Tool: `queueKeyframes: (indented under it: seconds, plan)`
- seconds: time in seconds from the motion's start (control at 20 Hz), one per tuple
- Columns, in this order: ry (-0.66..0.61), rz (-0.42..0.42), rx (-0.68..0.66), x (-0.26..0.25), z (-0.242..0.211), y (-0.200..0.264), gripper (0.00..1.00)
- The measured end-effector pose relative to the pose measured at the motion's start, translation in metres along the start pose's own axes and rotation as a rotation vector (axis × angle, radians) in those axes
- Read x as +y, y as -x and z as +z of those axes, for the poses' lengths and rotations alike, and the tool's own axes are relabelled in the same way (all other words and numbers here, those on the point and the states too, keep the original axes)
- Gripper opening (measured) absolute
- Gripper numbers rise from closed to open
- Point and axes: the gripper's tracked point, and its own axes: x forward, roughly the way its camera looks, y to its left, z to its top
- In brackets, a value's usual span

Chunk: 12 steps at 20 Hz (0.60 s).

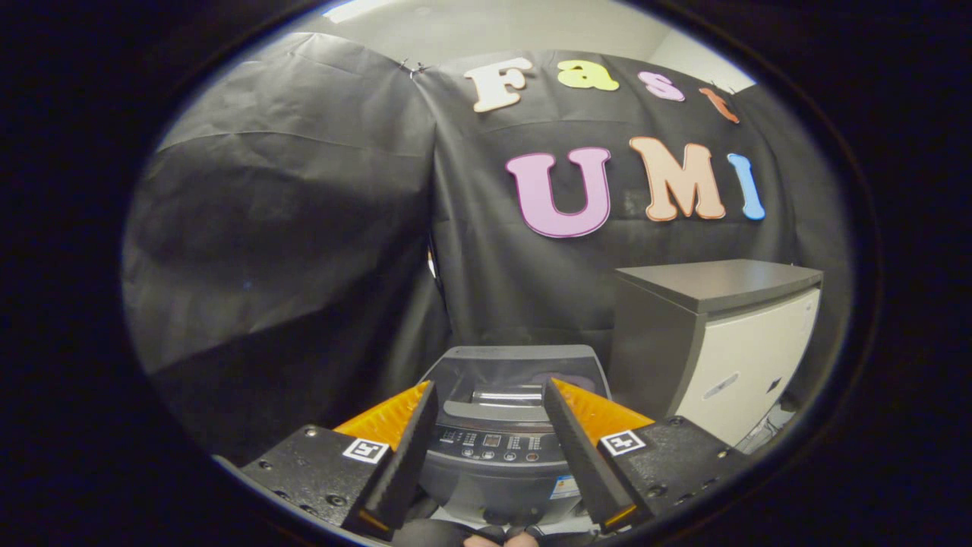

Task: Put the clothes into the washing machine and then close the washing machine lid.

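Washing machine [497,425]: lid [509,372] down, control panel facing you, sitting just ahead of and framed between your jaws. Jaws: apart, holding nothing. Cabinet [721,334]: grey-topped, white-fronted, just beside the machine's right.

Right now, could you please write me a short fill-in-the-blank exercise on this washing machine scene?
1. The tongs are ____, with nothing held between them.
2. The washing machine sits just ahead of the tongs, and its lid is ____.
3. The cabinet beside the washing machine has a ____ top.

Missing words: open; closed; grey
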Motion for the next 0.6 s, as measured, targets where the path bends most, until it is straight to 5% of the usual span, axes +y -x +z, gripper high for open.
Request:
queueKeyframes:
  seconds: [0.6]
  plan:
    - [0.009, -0.019, -0.038, -0.004, -0.003, 0.039, 0.97]
